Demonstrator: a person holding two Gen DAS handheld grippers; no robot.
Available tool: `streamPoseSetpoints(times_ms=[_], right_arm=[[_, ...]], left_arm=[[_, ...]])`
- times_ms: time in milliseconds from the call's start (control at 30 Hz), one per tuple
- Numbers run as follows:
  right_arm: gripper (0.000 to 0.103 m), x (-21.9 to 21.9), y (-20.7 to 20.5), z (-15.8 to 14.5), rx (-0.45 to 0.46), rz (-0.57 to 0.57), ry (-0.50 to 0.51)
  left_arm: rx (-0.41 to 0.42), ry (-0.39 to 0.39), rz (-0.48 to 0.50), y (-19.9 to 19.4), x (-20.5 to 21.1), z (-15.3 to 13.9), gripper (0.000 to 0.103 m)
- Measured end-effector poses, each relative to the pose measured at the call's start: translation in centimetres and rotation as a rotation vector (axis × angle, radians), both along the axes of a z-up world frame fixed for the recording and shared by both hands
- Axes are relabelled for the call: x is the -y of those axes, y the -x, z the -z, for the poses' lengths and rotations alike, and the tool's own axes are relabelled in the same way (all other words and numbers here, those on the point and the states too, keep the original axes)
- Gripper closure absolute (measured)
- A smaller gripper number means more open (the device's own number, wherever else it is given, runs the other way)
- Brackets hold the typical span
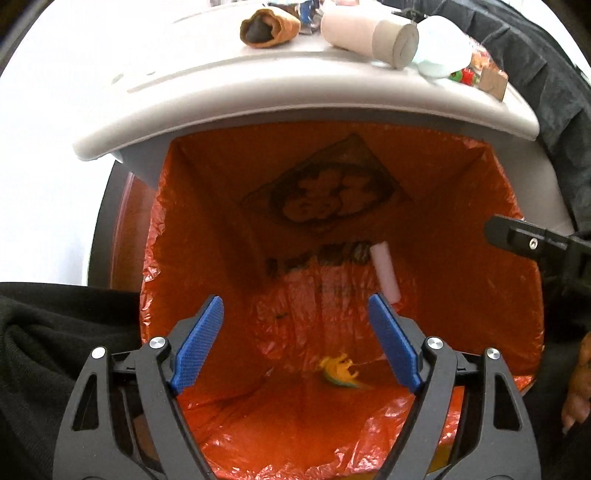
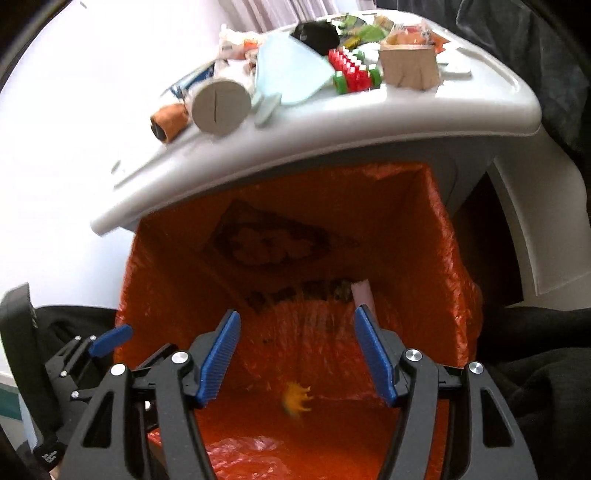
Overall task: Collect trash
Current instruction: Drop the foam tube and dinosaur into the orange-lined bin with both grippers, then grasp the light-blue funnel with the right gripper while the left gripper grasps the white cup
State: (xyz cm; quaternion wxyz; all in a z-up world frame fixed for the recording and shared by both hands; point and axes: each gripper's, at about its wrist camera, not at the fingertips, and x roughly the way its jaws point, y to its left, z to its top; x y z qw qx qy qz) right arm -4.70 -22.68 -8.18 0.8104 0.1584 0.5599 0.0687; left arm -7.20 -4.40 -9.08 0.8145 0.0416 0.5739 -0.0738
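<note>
Both grippers hang over an open bin lined with an orange bag (image 1: 221, 229) (image 2: 436, 258). My left gripper (image 1: 297, 306) is open and empty. My right gripper (image 2: 295, 317) is open and empty; one of its fingers (image 1: 517, 240) shows at the right of the left wrist view. A small yellow piece of trash (image 1: 341, 369) (image 2: 295, 400) is inside the bag, blurred. A white tube (image 1: 386, 269) (image 2: 362, 291) leans against the bag's far wall. The left gripper's fingers (image 2: 110, 338) show at the left of the right wrist view.
A white table (image 1: 295, 88) (image 2: 332, 125) overhangs the bin's far side. On it lie a brown wrapper (image 1: 267, 27) (image 2: 170, 122), a cardboard roll (image 1: 369, 33) (image 2: 221, 107), a pale blue sheet (image 1: 441, 48) (image 2: 291, 70), a red and green toy (image 2: 354, 70) and a cardboard piece (image 2: 408, 62). Dark cloth (image 1: 55, 332) flanks the bin.
</note>
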Motion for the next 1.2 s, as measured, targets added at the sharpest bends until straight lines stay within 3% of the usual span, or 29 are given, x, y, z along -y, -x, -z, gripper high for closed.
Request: streamPoseSetpoints(times_ms=[200, 267, 367, 500, 667, 833, 1000, 1133, 1200], right_arm=[[0.04, 1.7, -2.2, -3.0, 0.07, 0.064, -0.056], [0.04, 1.8, -3.9, -4.6, 0.131, 0.053, -0.016], [0.045, 1.3, -7.4, -7.0, 0.198, -0.059, 0.078], [0.045, 2.2, -12.4, -9.0, 0.2, -0.268, 0.122], [0.045, 3.4, -16.3, -8.6, 0.162, -0.404, 0.041], [0.06, 2.8, -18.1, -6.1, 0.106, -0.442, -0.042], [0.089, 2.3, -19.2, -4.3, 0.032, -0.469, -0.126], [0.093, 0.8, -17.8, -5.4, 0.078, -0.528, -0.09], [0.093, 0.8, -17.2, -5.9, 0.112, -0.503, -0.052]], left_arm=[[0.05, 0.035, -0.003, -0.7, -0.2, -2.4, 0.024], [0.077, 0.046, 0.001, -1.2, 0.0, -3.2, 0.024], [0.097, 0.06, -0.007, -1.7, -0.2, -4.1, 0.023], [0.1, 0.062, -0.007, -1.5, -0.7, -4.2, 0.023], [0.119, 0.06, 0.009, -1.6, -0.4, -3.8, 0.023], [0.141, 0.074, 0.014, -1.7, -0.2, -3.7, 0.023], [0.129, 0.119, 0.027, -1.9, 0.0, -3.3, 0.023], [0.134, 0.115, 0.047, -1.9, 0.6, -3.1, 0.023], [0.129, 0.114, 0.05, -2.0, 0.9, -3.1, 0.023]])
